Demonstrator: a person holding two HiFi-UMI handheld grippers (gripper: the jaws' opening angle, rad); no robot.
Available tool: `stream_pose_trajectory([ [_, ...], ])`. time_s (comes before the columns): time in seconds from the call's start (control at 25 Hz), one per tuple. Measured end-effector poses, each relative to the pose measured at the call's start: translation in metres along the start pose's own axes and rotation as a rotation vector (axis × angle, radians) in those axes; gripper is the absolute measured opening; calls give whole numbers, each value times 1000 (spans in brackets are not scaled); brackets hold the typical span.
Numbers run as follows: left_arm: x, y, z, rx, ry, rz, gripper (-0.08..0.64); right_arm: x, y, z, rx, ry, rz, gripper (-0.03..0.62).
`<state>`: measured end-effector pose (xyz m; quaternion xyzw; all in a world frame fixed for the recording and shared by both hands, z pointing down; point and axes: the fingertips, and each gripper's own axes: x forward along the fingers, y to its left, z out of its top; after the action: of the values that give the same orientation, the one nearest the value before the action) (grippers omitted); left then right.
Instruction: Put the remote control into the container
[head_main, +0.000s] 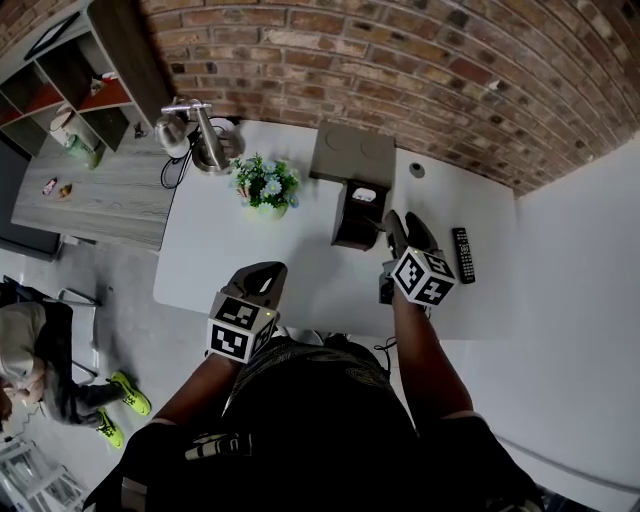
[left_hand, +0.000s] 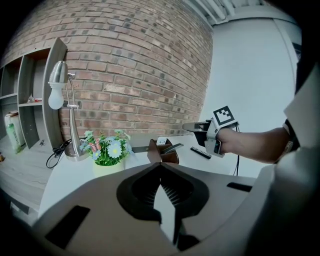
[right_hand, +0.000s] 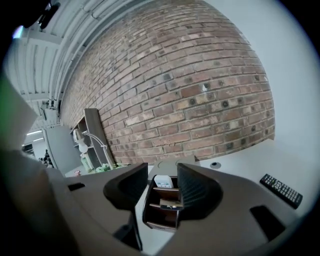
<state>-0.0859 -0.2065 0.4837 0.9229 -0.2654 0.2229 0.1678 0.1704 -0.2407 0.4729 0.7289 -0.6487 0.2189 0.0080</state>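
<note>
A black remote control (head_main: 462, 254) lies on the white table (head_main: 220, 250) at the right, and also shows in the right gripper view (right_hand: 282, 190). The brown container (head_main: 352, 215) stands mid-table with a white remote (head_main: 364, 195) upright in its back slot. My right gripper (head_main: 405, 228) hovers just right of the container, left of the black remote, open and empty; the container (right_hand: 162, 212) shows between its jaws (right_hand: 162, 172) at a distance. My left gripper (head_main: 262, 275) is near the table's front edge, its jaw tips together (left_hand: 161, 166) on nothing.
A potted flower (head_main: 267, 185) and a metal desk lamp (head_main: 195, 135) stand at the back left. A grey box (head_main: 355, 155) sits behind the container. A wooden shelf unit (head_main: 80, 80) is far left. A person (head_main: 40, 370) crouches on the floor at left.
</note>
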Motion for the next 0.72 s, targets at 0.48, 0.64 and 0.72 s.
stream_pose_trajectory([
  [0.48,-5,-35,8,70,-39,-123,5,-89,83,-34,-108,55,286,9],
  [0.64,-9,-44,10,84,-45,-154,5,-109,92,-50,-38,72,287,8],
  [0.72,-10,-46,10,73,-46,-161,5,-116,93,-57,-6,84,277,8],
])
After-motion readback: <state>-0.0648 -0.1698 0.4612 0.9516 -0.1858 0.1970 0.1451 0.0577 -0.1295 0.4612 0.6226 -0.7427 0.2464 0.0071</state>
